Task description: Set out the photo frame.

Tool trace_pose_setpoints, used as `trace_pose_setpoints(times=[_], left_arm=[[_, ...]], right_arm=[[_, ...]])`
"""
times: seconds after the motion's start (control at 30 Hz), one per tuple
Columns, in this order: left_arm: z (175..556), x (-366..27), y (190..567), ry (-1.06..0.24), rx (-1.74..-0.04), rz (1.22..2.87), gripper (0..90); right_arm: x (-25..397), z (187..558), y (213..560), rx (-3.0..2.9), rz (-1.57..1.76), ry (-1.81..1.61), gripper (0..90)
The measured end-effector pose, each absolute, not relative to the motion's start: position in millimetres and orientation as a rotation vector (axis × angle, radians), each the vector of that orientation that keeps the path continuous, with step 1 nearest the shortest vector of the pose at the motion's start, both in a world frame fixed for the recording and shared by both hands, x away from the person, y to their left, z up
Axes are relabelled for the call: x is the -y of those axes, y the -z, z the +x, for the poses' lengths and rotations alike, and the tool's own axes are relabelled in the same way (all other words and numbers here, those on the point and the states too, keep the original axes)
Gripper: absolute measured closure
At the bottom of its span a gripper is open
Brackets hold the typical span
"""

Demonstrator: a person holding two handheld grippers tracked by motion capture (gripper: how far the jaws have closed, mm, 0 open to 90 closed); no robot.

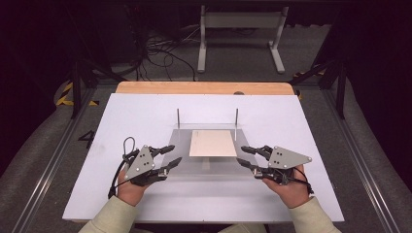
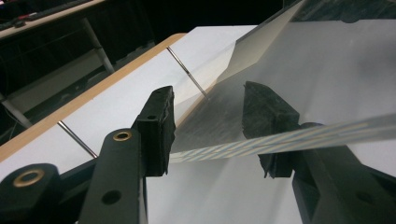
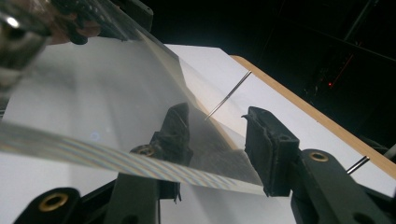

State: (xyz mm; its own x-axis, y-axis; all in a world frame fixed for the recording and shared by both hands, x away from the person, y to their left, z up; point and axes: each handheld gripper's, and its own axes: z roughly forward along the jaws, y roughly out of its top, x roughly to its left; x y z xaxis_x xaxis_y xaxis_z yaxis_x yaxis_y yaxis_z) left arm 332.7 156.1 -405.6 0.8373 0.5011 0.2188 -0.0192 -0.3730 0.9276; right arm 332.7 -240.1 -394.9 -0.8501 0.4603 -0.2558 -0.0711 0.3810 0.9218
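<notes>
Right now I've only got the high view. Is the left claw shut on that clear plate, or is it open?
Observer: Open. In the left gripper view the left claw has its jaws apart, and the edge of the clear plate runs across the gap between them.
Operator: And the right one?
Observer: The right claw is open too. One jaw shows through the plate, and the other stands outside its edge.
Operator: Anything ahead of that claw?
Observer: A thin metal rod lines up with the gap between its jaws, farther along the plate.
</notes>
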Motion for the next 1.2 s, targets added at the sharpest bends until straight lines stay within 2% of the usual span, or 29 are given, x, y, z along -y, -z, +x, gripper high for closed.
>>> trace_pose_setpoints(times=[0.63, 0.93, 1.2], left_arm=[[336, -149, 372, -0.701, -0.355, 1.794, 58.4], [321, -155, 348, -0.749, -0.334, 1.710, 61.4], [310, -159, 331, -0.688, -0.377, 1.703, 61.2]], right_arm=[[242, 343, 366, -2.016, 0.344, -1.493, 57.5], [239, 324, 340, -1.902, 0.293, -1.489, 60.4], [235, 307, 324, -1.883, 0.303, -1.521, 62.1]])
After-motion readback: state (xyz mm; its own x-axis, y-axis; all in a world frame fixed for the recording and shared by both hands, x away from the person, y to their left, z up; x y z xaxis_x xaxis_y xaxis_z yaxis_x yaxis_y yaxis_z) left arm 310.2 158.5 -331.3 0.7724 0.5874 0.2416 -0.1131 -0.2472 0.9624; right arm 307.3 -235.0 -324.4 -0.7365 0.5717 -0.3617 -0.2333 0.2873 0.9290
